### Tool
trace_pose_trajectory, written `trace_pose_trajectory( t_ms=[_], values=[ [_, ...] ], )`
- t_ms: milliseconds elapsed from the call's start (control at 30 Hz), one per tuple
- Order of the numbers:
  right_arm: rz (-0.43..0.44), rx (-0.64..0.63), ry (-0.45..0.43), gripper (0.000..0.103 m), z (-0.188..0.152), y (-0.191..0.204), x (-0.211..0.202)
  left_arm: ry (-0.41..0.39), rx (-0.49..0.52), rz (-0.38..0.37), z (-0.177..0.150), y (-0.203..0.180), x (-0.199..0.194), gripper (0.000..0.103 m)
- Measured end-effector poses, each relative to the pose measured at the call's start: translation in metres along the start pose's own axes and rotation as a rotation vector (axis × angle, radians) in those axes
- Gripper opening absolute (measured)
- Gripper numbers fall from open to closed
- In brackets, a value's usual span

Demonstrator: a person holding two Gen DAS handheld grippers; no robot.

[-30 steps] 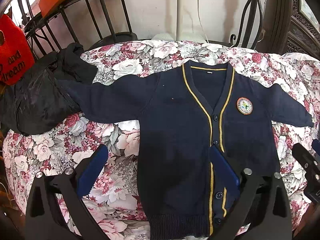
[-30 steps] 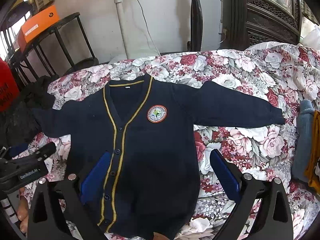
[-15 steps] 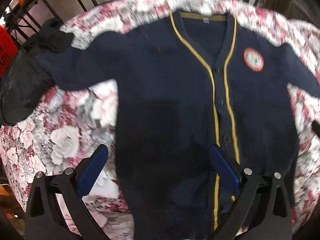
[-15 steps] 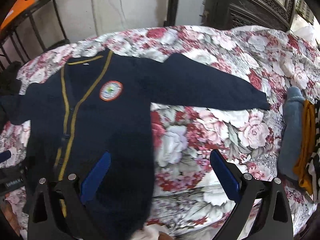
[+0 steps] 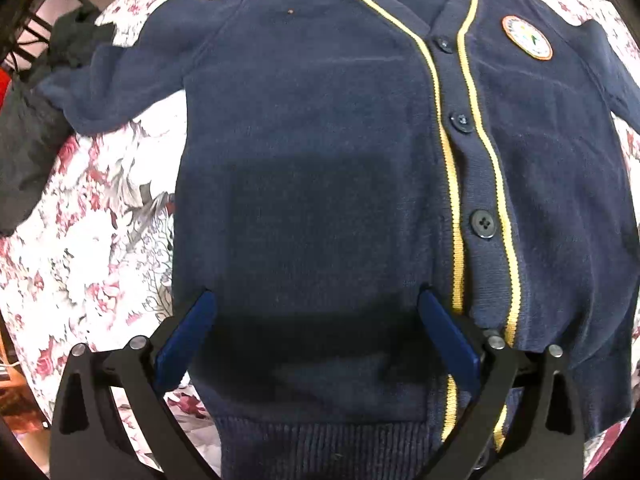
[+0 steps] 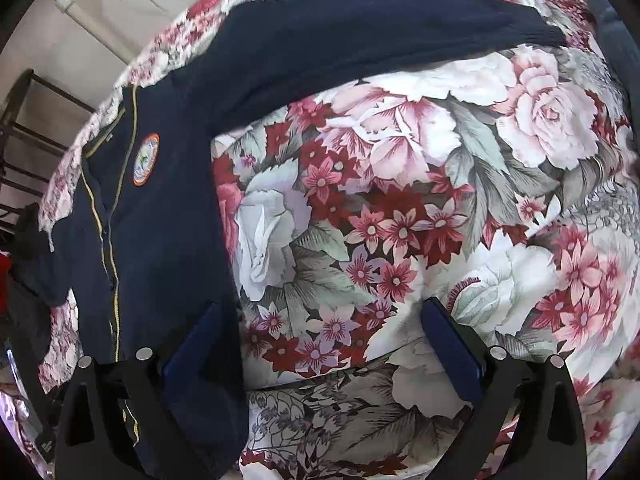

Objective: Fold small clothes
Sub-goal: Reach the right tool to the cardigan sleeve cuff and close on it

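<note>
1 small navy cardigan (image 5: 320,168) with yellow trim and a round chest badge (image 5: 527,37) lies flat, buttoned, on a floral bedspread (image 6: 420,208). Left gripper (image 5: 316,332) hovers over its lower front, fingers spread wide. Right gripper (image 6: 320,344), also spread wide, straddles the cardigan's side edge below the outstretched sleeve (image 6: 380,40).
</note>
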State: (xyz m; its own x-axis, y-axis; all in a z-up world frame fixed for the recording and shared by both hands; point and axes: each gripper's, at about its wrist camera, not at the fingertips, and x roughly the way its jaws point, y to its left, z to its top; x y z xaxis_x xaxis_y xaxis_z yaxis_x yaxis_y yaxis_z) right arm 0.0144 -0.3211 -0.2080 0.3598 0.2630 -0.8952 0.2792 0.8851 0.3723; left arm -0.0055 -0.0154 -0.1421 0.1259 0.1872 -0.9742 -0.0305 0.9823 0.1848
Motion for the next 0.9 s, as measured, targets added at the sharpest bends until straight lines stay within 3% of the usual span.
trace_pose_trajectory(
  t_ms=[67,100,233,333,500,567,667,900],
  values=[
    [0.003,-0.027,0.009,0.100,0.003,0.002,-0.001,0.006,-0.003,-0.006,0.000,0.002,-0.002,0.099],
    [0.051,0.018,-0.038,0.100,0.010,-0.003,-0.012,0.006,-0.004,-0.007,0.001,0.003,-0.003,0.099],
    [0.205,0.243,-0.330,0.100,0.051,-0.038,-0.065,-0.042,-0.014,-0.038,0.003,0.011,-0.025,0.098],
    [0.313,0.390,-0.313,0.100,0.086,-0.076,-0.050,-0.083,0.005,-0.026,0.002,0.012,-0.039,0.098],
    [0.423,0.656,-0.273,0.077,0.094,-0.115,-0.009,-0.093,0.037,-0.012,0.000,0.004,-0.051,0.098],
    [0.421,0.664,-0.297,0.070,0.102,-0.120,-0.003,-0.082,0.037,-0.036,0.001,-0.002,-0.051,0.098],
    [0.393,0.647,-0.357,0.069,0.117,-0.125,-0.001,-0.076,0.040,-0.047,-0.003,-0.002,-0.051,0.098],
    [0.333,0.678,-0.384,0.062,0.124,-0.137,0.004,-0.064,0.022,-0.046,0.003,0.004,-0.042,0.098]
  ],
)
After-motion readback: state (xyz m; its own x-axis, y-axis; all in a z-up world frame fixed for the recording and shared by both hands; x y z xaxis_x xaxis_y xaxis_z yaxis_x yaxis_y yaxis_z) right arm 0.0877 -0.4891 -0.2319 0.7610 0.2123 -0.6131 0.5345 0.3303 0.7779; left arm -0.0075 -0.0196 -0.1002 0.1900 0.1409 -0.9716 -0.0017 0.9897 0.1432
